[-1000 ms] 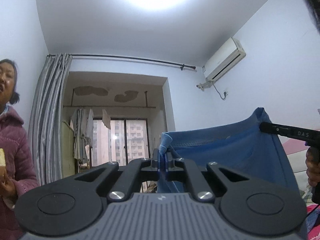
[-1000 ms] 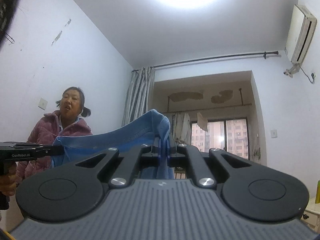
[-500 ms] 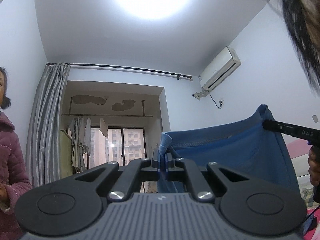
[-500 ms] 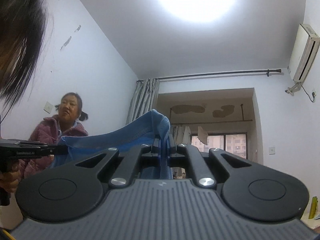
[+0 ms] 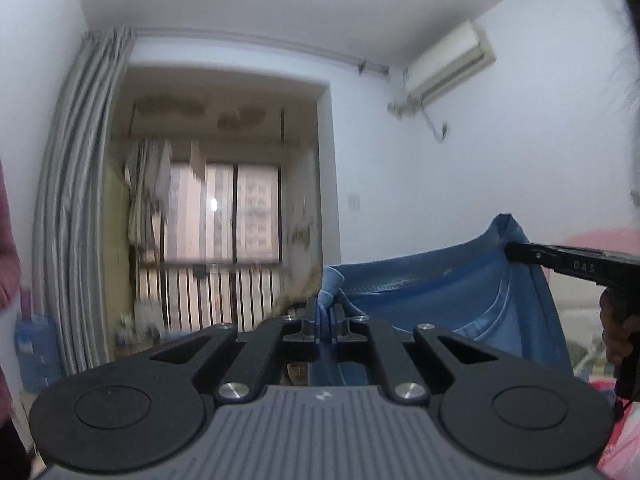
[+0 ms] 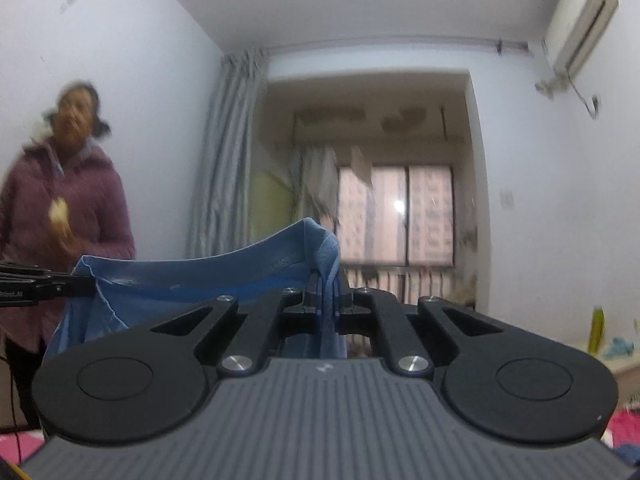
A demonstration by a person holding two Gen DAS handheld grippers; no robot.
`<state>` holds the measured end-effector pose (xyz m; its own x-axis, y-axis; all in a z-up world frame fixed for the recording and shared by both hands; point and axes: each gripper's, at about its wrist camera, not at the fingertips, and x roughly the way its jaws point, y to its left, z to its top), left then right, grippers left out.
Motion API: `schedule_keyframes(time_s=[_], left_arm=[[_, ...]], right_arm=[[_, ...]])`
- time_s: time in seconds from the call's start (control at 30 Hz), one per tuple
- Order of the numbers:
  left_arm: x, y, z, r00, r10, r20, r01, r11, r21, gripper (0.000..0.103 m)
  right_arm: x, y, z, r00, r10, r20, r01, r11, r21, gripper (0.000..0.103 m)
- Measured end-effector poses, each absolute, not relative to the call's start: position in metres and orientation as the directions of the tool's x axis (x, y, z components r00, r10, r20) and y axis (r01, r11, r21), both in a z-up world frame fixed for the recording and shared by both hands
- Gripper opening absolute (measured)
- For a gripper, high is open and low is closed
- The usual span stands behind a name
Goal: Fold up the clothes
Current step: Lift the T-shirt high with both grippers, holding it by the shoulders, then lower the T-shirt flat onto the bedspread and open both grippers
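Observation:
A blue garment [image 5: 440, 304] hangs stretched in the air between my two grippers. My left gripper [image 5: 325, 312] is shut on one top corner of it, with cloth bunched between the fingers. My right gripper [image 6: 328, 300] is shut on the other top corner of the blue garment [image 6: 192, 276]. In the left wrist view the right gripper [image 5: 516, 252] enters from the right, a hand [image 5: 618, 336] on its handle. In the right wrist view the left gripper [image 6: 86, 285] pinches the cloth at the left. The garment's lower part is hidden behind the gripper bodies.
A person in a purple padded jacket [image 6: 68, 208] stands at the left by a grey curtain [image 6: 224, 168]. A window with hanging laundry [image 5: 224, 220] is straight ahead. An air conditioner [image 5: 448, 60] hangs high on the right wall. Pink bedding [image 5: 592, 240] lies low right.
Both grippers have tilted down, so the ceiling light has left the view and more of the window and room shows. The garment stays held and stretched between them.

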<state>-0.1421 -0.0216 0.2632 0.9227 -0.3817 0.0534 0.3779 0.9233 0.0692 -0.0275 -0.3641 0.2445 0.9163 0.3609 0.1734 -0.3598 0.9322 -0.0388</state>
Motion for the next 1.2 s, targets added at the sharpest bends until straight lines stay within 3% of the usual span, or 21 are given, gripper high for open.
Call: schedule_keyframes(time_s=[0.27,0.8,1.0,1.2], left_arm=[[-0.04,-0.024,0.198,0.928,-0.354,-0.118,0.361,0.931,0.05,0.005],[0.126,-0.036,0.153,0.928,-0.308,-0.211,0.328,0.942,0.068,0.005],[0.183,-0.046,0.1,0.906,-0.279,-0.319,0.315,0.947,0.064,0.005],[0.23,-0.056,0.022,0.869,-0.203,-0.452,0.291,0.947,0.135,0.005]], right_arm=[[0.042,-0.353,0.199,0.939,0.338,0.061,-0.336,0.941,-0.042,0.003],[0.147,-0.33,0.134,0.972,0.233,-0.028,-0.233,0.972,-0.009,0.004],[0.2,-0.318,0.091,0.968,0.199,-0.15,-0.2,0.98,0.007,0.004],[0.251,-0.293,0.024,0.937,0.157,-0.311,-0.182,0.982,-0.054,0.004]])
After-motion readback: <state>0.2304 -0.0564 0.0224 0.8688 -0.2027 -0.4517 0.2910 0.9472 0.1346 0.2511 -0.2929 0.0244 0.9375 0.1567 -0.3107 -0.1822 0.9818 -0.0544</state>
